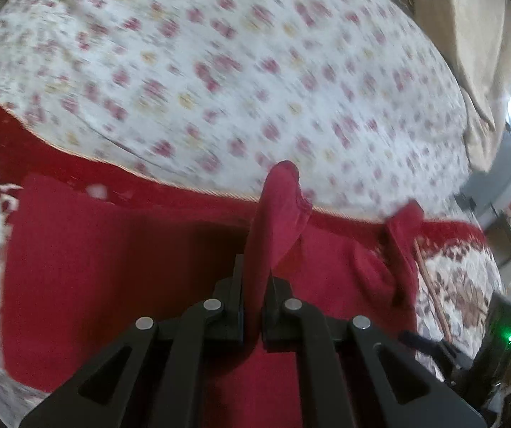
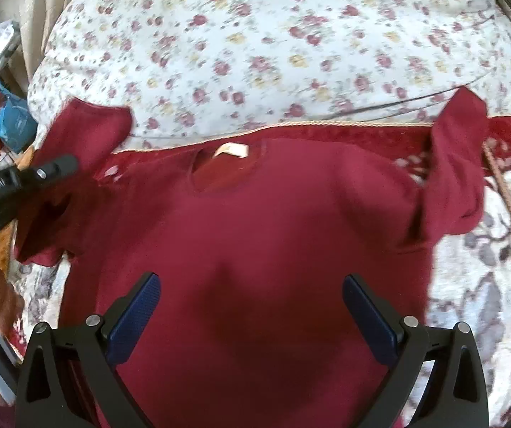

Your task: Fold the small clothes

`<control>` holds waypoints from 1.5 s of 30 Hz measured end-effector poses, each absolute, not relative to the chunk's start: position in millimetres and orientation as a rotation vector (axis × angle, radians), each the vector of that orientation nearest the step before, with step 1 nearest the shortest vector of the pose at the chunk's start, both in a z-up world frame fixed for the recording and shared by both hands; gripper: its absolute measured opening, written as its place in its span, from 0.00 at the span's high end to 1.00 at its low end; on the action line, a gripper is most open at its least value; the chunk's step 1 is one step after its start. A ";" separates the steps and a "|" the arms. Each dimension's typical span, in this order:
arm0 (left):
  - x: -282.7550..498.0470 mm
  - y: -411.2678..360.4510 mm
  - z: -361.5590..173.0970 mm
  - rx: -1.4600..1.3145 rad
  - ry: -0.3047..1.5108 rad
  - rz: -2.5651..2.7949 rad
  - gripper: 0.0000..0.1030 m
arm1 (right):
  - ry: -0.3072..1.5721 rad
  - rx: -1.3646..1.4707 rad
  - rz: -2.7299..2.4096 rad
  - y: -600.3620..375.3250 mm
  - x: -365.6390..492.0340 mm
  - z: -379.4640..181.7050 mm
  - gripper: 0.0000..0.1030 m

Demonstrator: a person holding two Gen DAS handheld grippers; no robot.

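A dark red T-shirt (image 2: 255, 235) lies flat on a patterned rug, collar and white label (image 2: 232, 149) toward a floral cushion. My left gripper (image 1: 255, 271) is shut on the shirt's left sleeve (image 1: 276, 214), which stands up between its fingers; it also shows at the left of the right wrist view (image 2: 37, 174), at that sleeve (image 2: 87, 132). My right gripper (image 2: 251, 285) is open and empty, hovering over the shirt's chest. The right sleeve (image 2: 455, 164) lies bunched at the right.
A big white floral cushion (image 2: 273, 46) fills the far side behind the shirt. A red and cream patterned rug (image 2: 487, 267) lies under it. Blue and plastic clutter (image 2: 13, 121) sits at the far left. A beige curtain (image 1: 469, 53) hangs at the right.
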State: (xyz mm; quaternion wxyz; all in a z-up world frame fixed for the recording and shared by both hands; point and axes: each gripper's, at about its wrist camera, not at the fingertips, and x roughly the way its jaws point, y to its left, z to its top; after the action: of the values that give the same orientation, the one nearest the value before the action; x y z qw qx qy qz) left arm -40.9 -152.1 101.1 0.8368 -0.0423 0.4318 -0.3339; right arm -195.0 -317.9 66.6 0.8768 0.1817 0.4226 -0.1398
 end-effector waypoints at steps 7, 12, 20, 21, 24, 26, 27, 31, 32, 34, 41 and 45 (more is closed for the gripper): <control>-66.7 -203.6 53.8 -0.012 0.998 -0.726 0.95 | 0.863 0.464 -0.353 -354.7 -219.6 67.0 0.00; -80.6 -218.5 29.3 0.057 1.045 -0.743 0.71 | 0.870 0.473 -0.369 -361.9 -223.7 64.5 0.00; -111.7 -172.1 91.6 0.116 0.886 -0.774 0.19 | 0.866 0.509 -0.330 -360.6 -217.7 61.0 0.00; -114.8 -161.0 98.6 0.131 0.855 -0.759 0.18 | 0.869 0.513 -0.322 -359.5 -215.4 60.5 0.00; -119.6 -124.1 106.6 0.183 0.780 -0.660 0.16 | 0.869 0.491 -0.313 -355.9 -208.8 60.1 0.00; -117.5 -101.7 105.1 0.197 0.756 -0.587 0.16 | 0.879 0.470 -0.305 -353.7 -200.9 59.0 0.00; -115.4 -91.9 103.4 0.198 0.754 -0.555 0.16 | 0.888 0.454 -0.298 -351.9 -196.0 59.4 0.00; -102.1 -59.4 84.6 0.151 0.792 -0.469 0.16 | 0.877 0.334 -0.263 -334.2 -178.4 73.9 0.06; -96.2 -54.5 77.9 0.140 0.813 -0.454 0.16 | 0.872 0.315 -0.253 -330.1 -176.6 78.3 0.06; -87.6 -49.7 68.7 0.124 0.854 -0.450 0.16 | 0.832 0.276 -0.256 -322.5 -175.4 87.6 0.06; -84.2 -57.2 45.1 0.152 0.905 -0.447 0.16 | 0.976 0.299 -0.192 -323.1 -138.5 39.0 0.38; -80.8 -50.4 46.1 0.089 0.910 -0.458 0.16 | 0.967 0.261 -0.157 -318.1 -129.9 26.1 0.81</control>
State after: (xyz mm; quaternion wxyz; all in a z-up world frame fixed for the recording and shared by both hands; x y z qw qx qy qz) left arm -80.8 -50.4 46.1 0.8721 0.0428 0.4352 -0.2193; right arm -129.9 -318.1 26.1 0.8743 0.1248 0.4630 -0.0751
